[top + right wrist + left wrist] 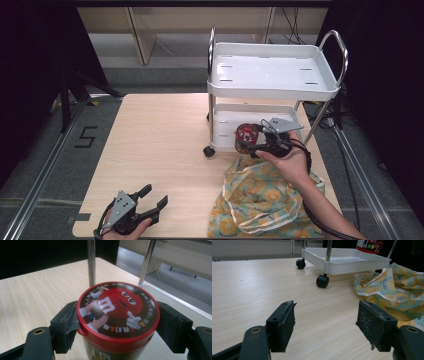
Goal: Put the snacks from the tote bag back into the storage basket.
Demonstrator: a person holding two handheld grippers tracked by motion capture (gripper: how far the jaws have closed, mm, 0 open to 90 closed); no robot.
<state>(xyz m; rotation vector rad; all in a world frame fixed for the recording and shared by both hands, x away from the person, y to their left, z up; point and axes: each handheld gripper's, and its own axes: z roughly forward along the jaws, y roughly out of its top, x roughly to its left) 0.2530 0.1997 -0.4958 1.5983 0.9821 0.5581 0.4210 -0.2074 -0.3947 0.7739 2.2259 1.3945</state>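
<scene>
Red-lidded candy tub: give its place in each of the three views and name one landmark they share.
High view: the candy tub sits right of centre, in the right gripper, over the cart's lower tray.
Left gripper view: its base shows at the top edge, right of centre.
Right gripper view: centre, between the jaws.
Shared landmark: the white cart.

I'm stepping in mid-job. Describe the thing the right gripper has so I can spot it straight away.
Find the white two-shelf cart at the table's far right edge. At the front of its lower shelf, the right gripper clamps a round candy canister. Its red lid with a red cartoon candy character sets it apart from the yellow-patterned cloth lying nearby.
</scene>
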